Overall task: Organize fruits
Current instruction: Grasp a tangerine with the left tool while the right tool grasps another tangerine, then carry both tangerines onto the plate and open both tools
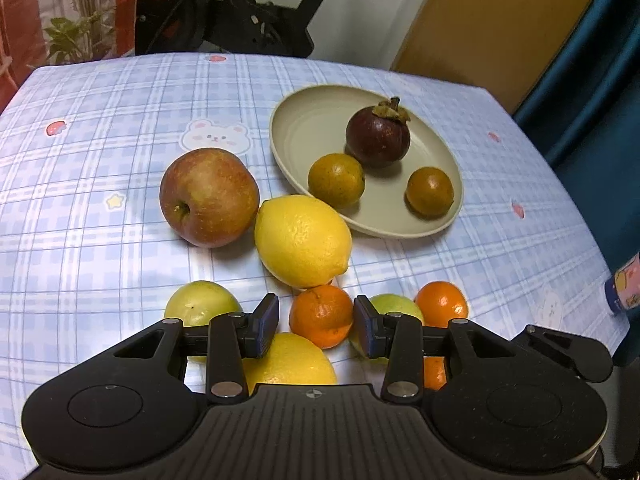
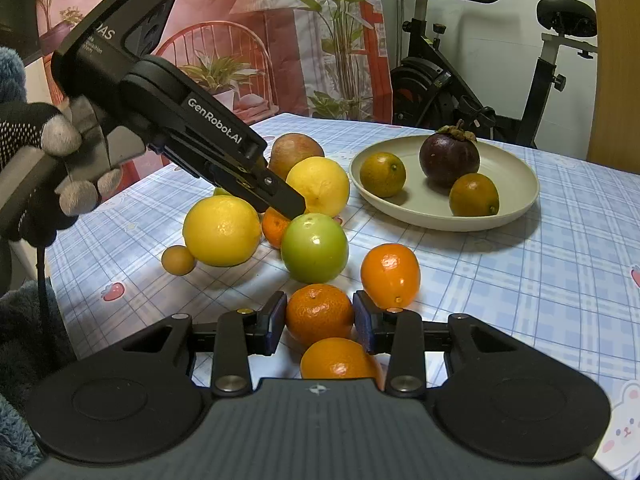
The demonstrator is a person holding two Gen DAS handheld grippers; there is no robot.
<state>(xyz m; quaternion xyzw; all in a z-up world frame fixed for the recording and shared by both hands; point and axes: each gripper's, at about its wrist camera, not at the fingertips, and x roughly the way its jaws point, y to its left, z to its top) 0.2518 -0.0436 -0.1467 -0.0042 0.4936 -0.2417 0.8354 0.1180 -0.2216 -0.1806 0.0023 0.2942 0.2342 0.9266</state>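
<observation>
Fruit is spread over a blue plaid tablecloth (image 1: 100,208), with part of it already gathered in a beige plate (image 1: 296,128) lying at about one o'clock from the loose pile in the left wrist view. On the plate a dark purple mangosteen (image 1: 378,136) is seen upright, its stem pointing up, and two greenish-orange citrus fruits are placed in front of it, one at its seven o'clock (image 1: 336,180) and one at its five o'clock (image 1: 430,191).

Beside the plate, a red apple (image 1: 209,197) is tipped on its side, its stem hollow turned toward eight o'clock. A lemon (image 1: 302,240) is set touching or just beside it, its long axis running from ten o'clock to four o'clock and its nipple end pointing to four o'clock.

Between the fingers of the left gripper (image 1: 316,322) a small mandarin (image 1: 320,315) is framed, its stem end up; the jaws stand narrowly apart, and whether the pads press on it cannot be told. Green fruits lie at nine o'clock (image 1: 202,304) and three o'clock (image 1: 394,306) of it.

In the right wrist view the right gripper (image 2: 320,322) is closed narrowly on another mandarin (image 2: 319,314), both pads against its sides. An oval orange fruit (image 2: 391,275) stands at its one o'clock, long axis nearly upright. The left gripper is held by a gloved hand (image 2: 38,168).
</observation>
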